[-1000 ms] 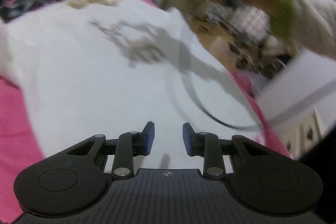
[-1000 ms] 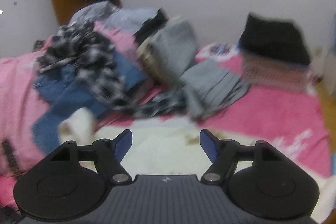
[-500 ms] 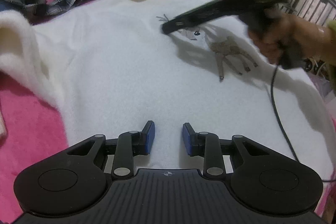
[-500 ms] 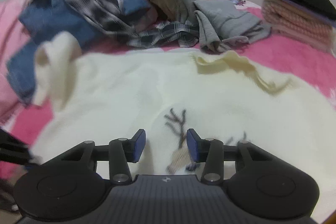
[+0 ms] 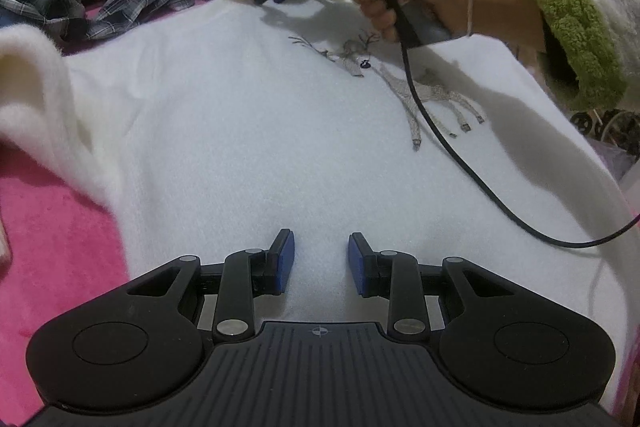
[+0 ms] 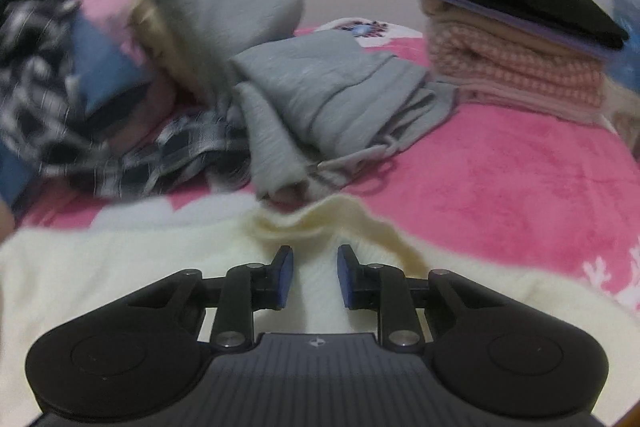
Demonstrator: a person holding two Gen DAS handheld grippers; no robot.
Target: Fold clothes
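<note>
Left wrist view: white sweater [image 5: 248, 131] flat on pink bed [image 5: 44, 227], deer print up. Soft, fluffy, light, limp; will sag, bunch. Left gripper [image 5: 321, 259] over hem area, jaws narrowly apart, nothing pinched. Right gripper [image 6: 314, 275] at collar [image 6: 320, 223], jaws closing, fabric between, not pressed. Best hold: shoulder seams, hem corners.

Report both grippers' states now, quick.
Left gripper: jaws apart over the white sweater, gripping nothing.
Right gripper: jaws closing at the sweater's collar; whether fabric is pinched cannot be told.
</note>
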